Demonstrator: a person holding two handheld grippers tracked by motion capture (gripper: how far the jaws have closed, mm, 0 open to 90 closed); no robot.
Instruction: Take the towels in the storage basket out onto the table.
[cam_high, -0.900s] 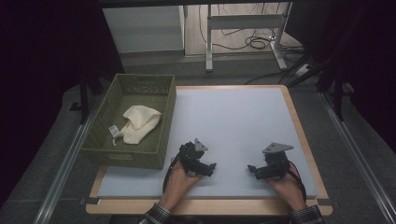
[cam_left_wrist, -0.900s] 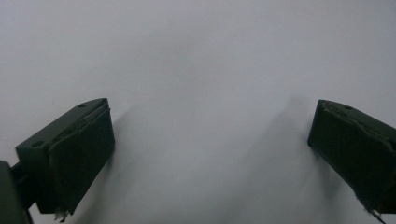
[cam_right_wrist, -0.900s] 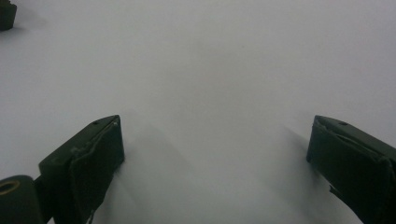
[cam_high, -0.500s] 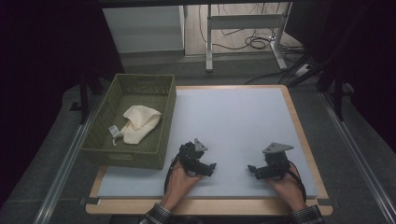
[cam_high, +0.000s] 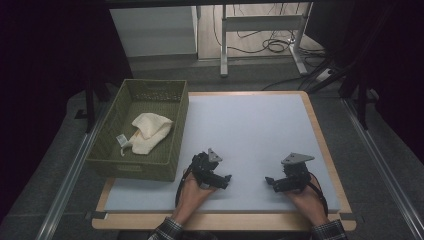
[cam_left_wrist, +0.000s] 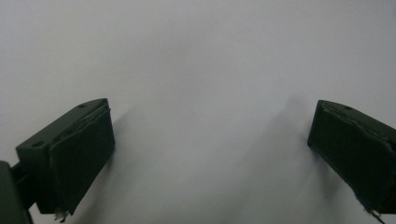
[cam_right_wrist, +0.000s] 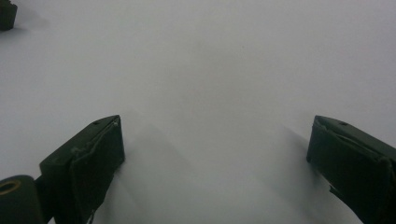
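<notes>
A cream cloth (cam_high: 149, 131) with a small tag lies in the green basket (cam_high: 111, 141) at the table's left. My left gripper (cam_high: 227, 179) rests low on the white mat (cam_high: 250, 130) near the front edge, right of the basket, pointing right. In the left gripper view its jaws stand wide apart with only bare mat (cam_left_wrist: 205, 116) between them. My right gripper (cam_high: 269, 181) rests near the front right of the mat, pointing left toward the other one. Its jaws too stand wide apart over bare mat (cam_right_wrist: 210, 121). Both grippers (cam_left_wrist: 210, 163) (cam_right_wrist: 215, 163) are open and hold nothing.
The mat sits on a wooden-edged table (cam_high: 320, 135). Beyond the far edge are a white cabinet (cam_high: 155, 30), metal table legs (cam_high: 225, 45) and cables on the floor (cam_high: 272, 45). A dark bit of the other gripper (cam_right_wrist: 7, 16) shows at the top left of the right gripper view.
</notes>
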